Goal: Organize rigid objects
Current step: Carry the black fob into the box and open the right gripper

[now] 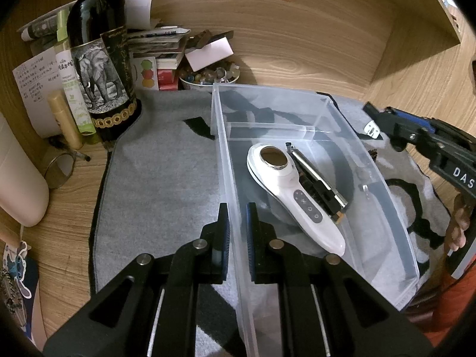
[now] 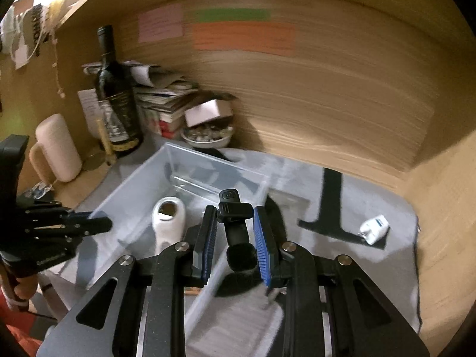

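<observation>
Clear plastic bin [image 1: 351, 136] is seen in the left wrist view on a grey cloth [image 1: 160, 178], its near wall clamped between the fingers of the left gripper [image 1: 237, 226]. Inside lie a white handheld device [image 1: 294, 196] and a black-and-metal tool [image 1: 318, 178] touching it.

In the blurred right wrist view, a black clip-like gadget [image 2: 235, 223] is gripped by the right gripper [image 2: 235, 232] above the bin [image 2: 134, 196]; a small white object [image 2: 374, 228] rests on the cloth [image 2: 357, 267].
</observation>
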The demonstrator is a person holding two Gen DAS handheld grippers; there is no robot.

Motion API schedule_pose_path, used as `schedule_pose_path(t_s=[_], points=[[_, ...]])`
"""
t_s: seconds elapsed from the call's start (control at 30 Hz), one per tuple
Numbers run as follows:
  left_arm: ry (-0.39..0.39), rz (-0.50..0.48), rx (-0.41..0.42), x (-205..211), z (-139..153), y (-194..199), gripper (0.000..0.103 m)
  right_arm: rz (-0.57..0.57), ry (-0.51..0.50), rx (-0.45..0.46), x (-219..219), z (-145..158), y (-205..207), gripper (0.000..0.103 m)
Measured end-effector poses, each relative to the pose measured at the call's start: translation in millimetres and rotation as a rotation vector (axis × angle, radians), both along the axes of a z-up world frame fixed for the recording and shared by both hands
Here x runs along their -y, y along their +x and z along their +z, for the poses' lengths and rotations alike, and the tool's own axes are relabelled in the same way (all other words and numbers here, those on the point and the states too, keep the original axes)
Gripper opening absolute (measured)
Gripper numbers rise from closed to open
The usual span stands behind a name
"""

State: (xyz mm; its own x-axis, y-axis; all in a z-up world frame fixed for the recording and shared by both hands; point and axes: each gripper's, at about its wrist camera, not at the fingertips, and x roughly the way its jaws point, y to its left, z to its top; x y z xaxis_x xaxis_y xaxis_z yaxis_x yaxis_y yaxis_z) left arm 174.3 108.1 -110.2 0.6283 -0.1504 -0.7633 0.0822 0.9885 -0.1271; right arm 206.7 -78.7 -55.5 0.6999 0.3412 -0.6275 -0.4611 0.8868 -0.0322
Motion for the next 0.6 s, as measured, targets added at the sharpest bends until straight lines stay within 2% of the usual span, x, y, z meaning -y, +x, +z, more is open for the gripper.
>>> schedule_pose_path(t_s=[0.23,0.6], points=[[-0.004,-0.001,0.002,-1.0,0.8,-0.9,0.010,0.052,-0.020,-0.033,-22.4,-11.8,5.1,0.023],[-0.006,-0.001,0.002,-1.6,1.2,-1.4,0.010,0.094,-0.085,-0.135,-44.0,-43.6,19.0,0.023]])
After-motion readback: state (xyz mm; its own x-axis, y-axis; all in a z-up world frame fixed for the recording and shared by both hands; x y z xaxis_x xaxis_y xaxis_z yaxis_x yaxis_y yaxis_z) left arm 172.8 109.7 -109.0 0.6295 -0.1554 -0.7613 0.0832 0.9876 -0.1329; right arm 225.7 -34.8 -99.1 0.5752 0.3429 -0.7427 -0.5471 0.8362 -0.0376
